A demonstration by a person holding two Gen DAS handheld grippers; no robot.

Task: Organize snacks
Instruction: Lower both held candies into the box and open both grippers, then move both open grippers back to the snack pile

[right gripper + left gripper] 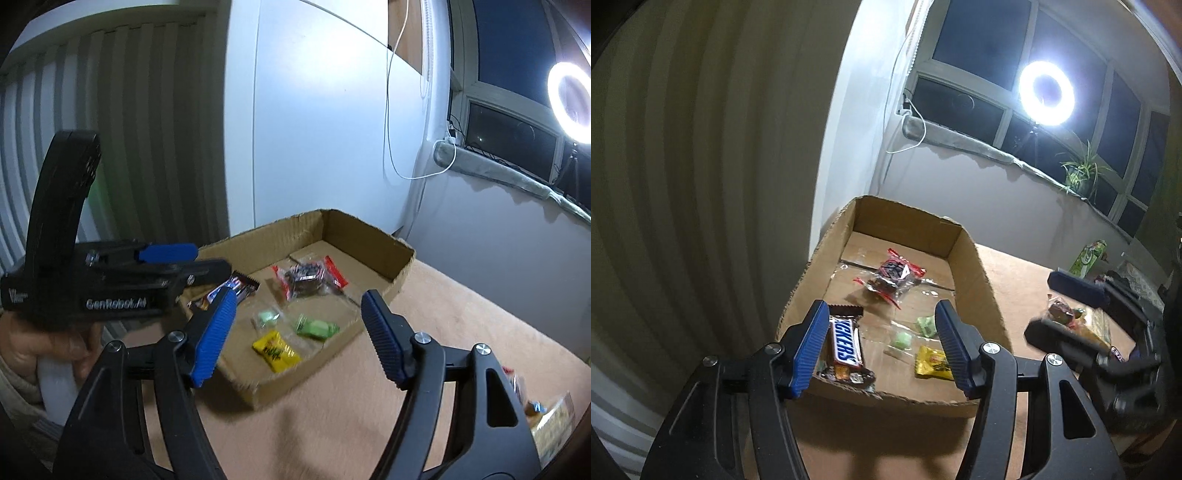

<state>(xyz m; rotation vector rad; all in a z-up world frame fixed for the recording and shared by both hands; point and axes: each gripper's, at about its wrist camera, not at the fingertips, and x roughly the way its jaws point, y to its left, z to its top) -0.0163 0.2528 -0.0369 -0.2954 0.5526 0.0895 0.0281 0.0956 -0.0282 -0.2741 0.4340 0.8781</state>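
A shallow cardboard box [975, 273] lies open on the tan table. Inside it are a Snickers bar [844, 343], a clear packet with red ends [890, 277], two green candies [899, 338] and a yellow packet [932, 363]. My left gripper [881, 343] hangs open over the box's near end; the Snickers lies flat by its left pad, not pinched. My right gripper [299, 328] is open and empty above the box's near corner [255, 398]. In the right wrist view a hand holds the left gripper [210, 258] over the Snickers [236, 286].
Loose snacks [1071, 317] lie on the table right of the box, also at the bottom right of the right wrist view as a blurred pile [546, 417]. A green carton [1087, 256] stands farther back. A ring light [1047, 94], a window and a potted plant [1080, 177] sit behind.
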